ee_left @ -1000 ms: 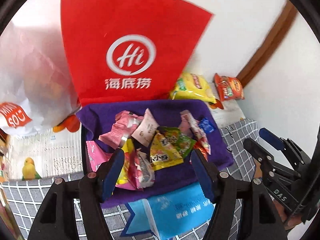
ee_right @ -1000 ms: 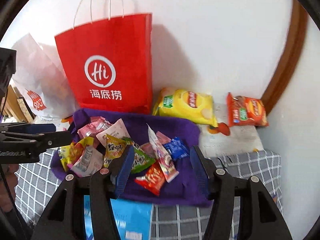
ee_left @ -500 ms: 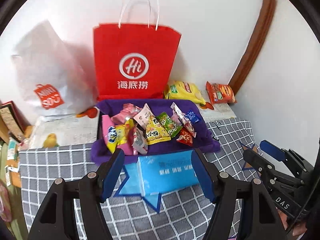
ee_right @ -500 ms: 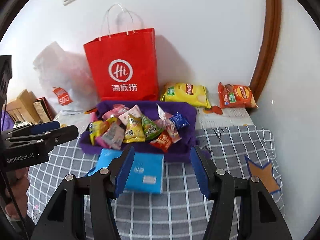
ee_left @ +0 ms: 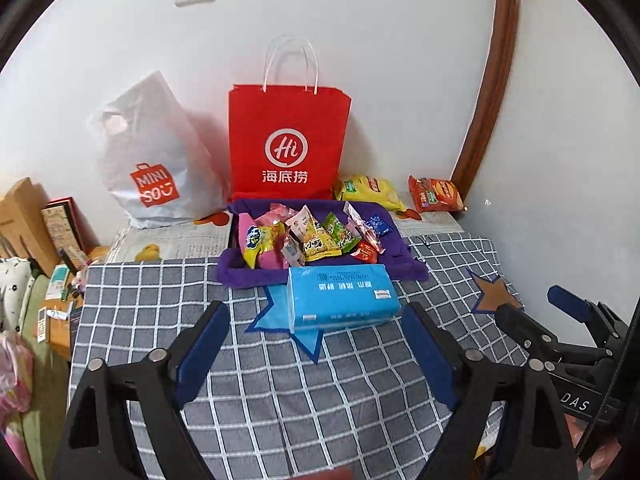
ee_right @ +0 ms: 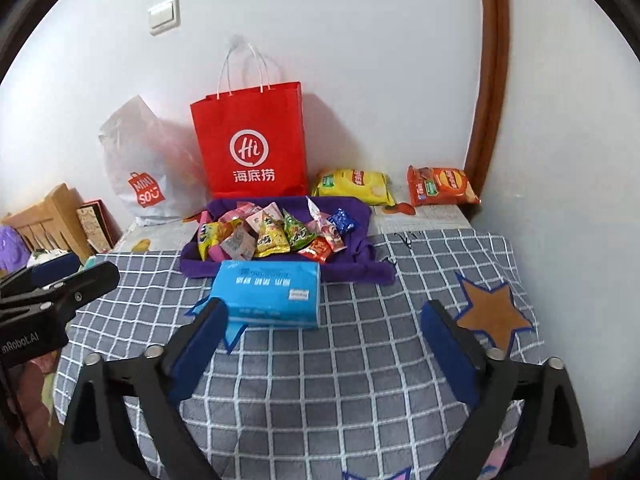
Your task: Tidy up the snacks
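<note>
Several small snack packets [ee_left: 316, 236] lie heaped on a purple cloth [ee_left: 240, 276] at the back of the table. A yellow chip bag [ee_left: 366, 192] and an orange chip bag [ee_left: 434, 194] rest by the wall to the right of it. A red paper bag [ee_left: 288, 144] stands upright behind the cloth. My left gripper [ee_left: 316, 316] hovers well in front of the pile, its jaws opening with nothing between them. My right gripper [ee_right: 324, 312] hangs beside it, its jaws also opening and empty. Each shows in the other's view, the right gripper [ee_left: 530, 304] and the left gripper [ee_right: 86, 270].
A blue tissue pack [ee_left: 340, 298] lies just in front of the purple cloth. A white plastic shopping bag [ee_left: 156, 160] leans on the wall at the left. The grey checked tablecloth [ee_left: 320, 380] bears an orange star patch [ee_right: 492, 312]. Boxes and books [ee_left: 36, 224] crowd the left edge.
Both grippers have drawn back and risen away from the snack pile, so the tissue pack and checked cloth come into view. Both pairs of jaws stand wider than before.
</note>
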`<state>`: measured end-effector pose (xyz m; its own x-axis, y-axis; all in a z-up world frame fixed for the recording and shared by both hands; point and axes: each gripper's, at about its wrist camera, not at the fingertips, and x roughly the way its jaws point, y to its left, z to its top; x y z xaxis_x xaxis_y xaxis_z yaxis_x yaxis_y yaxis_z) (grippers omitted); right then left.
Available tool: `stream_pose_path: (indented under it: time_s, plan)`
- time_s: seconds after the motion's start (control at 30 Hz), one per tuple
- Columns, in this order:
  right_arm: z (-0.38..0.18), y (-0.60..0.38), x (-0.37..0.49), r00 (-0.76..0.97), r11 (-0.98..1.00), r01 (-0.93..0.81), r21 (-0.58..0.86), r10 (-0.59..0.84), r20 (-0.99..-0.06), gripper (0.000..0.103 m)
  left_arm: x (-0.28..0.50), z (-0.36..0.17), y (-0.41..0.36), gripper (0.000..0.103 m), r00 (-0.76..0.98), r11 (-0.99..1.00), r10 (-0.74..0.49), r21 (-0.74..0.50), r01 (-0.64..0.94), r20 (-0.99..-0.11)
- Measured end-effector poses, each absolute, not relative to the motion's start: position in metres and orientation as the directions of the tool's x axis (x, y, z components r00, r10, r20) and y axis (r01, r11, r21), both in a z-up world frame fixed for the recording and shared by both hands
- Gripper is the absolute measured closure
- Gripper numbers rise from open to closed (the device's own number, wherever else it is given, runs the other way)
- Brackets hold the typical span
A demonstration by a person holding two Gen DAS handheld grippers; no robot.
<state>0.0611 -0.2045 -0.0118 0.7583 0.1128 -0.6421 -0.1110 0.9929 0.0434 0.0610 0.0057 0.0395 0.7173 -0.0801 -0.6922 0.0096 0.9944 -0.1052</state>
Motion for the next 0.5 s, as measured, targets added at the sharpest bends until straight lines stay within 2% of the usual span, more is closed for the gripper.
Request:
stream_pose_path:
  time_s: [0.13, 0.5]
  plan:
    - [-0.010, -0.210, 0.035, 0.770, 0.994, -0.101, 0.035, 0.101, -0.630, 0.004, 0.033, 0.041, -0.005, 0.010, 0.727, 0.998, -0.034, -0.064, -0.014, -0.686]
    - [-0.004, -0.226, -0.018, 0.806, 0.997, -0.072, -0.002, 0.057, -0.589, 0.004, -0.006, 0.045, -0.028, 0.010, 0.747, 0.999, -0.041, -0.042, 0.017, -0.664]
